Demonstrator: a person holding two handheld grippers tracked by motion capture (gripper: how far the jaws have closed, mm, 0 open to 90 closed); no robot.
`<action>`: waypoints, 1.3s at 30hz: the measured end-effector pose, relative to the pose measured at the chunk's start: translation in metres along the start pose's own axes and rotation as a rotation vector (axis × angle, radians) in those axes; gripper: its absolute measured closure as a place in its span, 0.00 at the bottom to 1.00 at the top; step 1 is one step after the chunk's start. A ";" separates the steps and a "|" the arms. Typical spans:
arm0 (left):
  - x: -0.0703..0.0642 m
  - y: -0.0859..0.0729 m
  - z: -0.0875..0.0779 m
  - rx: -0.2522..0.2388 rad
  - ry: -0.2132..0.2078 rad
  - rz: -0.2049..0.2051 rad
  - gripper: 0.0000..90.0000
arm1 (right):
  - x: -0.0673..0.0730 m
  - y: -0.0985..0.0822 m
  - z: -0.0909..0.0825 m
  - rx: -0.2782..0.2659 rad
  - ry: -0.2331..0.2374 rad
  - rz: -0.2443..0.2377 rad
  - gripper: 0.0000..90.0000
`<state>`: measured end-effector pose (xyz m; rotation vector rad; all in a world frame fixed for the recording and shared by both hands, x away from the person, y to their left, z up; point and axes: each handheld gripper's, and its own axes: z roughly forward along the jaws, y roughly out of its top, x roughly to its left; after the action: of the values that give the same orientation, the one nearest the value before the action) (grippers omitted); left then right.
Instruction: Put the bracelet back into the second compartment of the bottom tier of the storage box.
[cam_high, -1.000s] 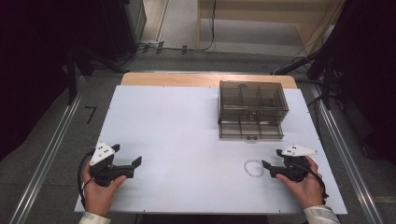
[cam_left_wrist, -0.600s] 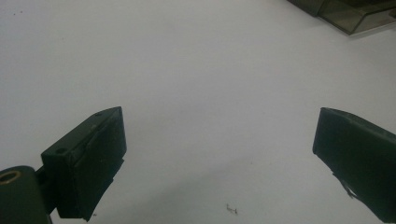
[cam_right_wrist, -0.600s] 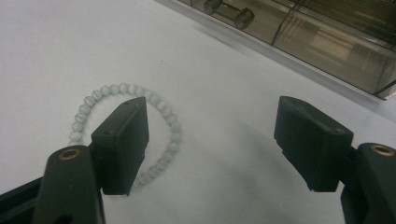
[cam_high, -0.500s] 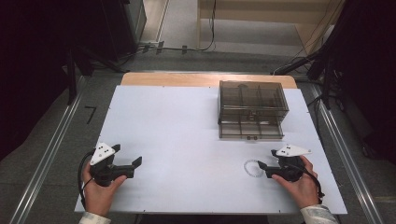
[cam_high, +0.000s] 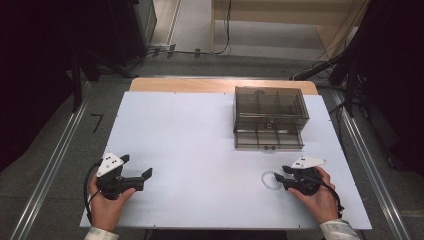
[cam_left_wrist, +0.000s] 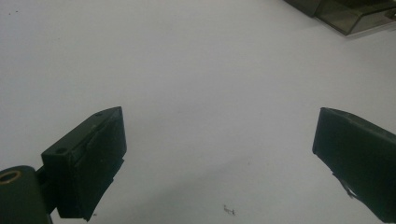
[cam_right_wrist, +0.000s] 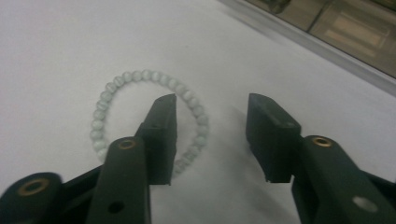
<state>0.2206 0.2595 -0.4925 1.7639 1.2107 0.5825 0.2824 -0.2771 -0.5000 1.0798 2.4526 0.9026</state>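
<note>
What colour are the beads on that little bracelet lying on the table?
The bracelet has pale, milky white-green beads, best seen in the right gripper view.

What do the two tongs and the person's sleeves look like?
Both tongs, left and right, are black with blocky flat jaws, brass-coloured rivets at the pivots and a pale three-cornered plate on top. A black cable loops from the left one. The sleeves are light-coloured.
</note>
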 end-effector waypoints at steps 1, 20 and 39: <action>0.000 0.000 0.000 0.001 -0.001 0.000 0.04 | 0.001 0.001 0.000 0.002 0.003 -0.010 0.62; 0.000 0.000 0.000 -0.004 -0.003 -0.011 0.04 | 0.001 0.002 0.001 0.007 0.033 0.009 0.92; 0.001 0.000 0.000 -0.008 -0.007 -0.017 0.04 | -0.001 0.003 -0.003 0.001 0.044 0.006 0.94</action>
<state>0.2205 0.2603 -0.4926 1.7467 1.2157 0.5701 0.2832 -0.2771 -0.4954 1.0794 2.4868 0.9373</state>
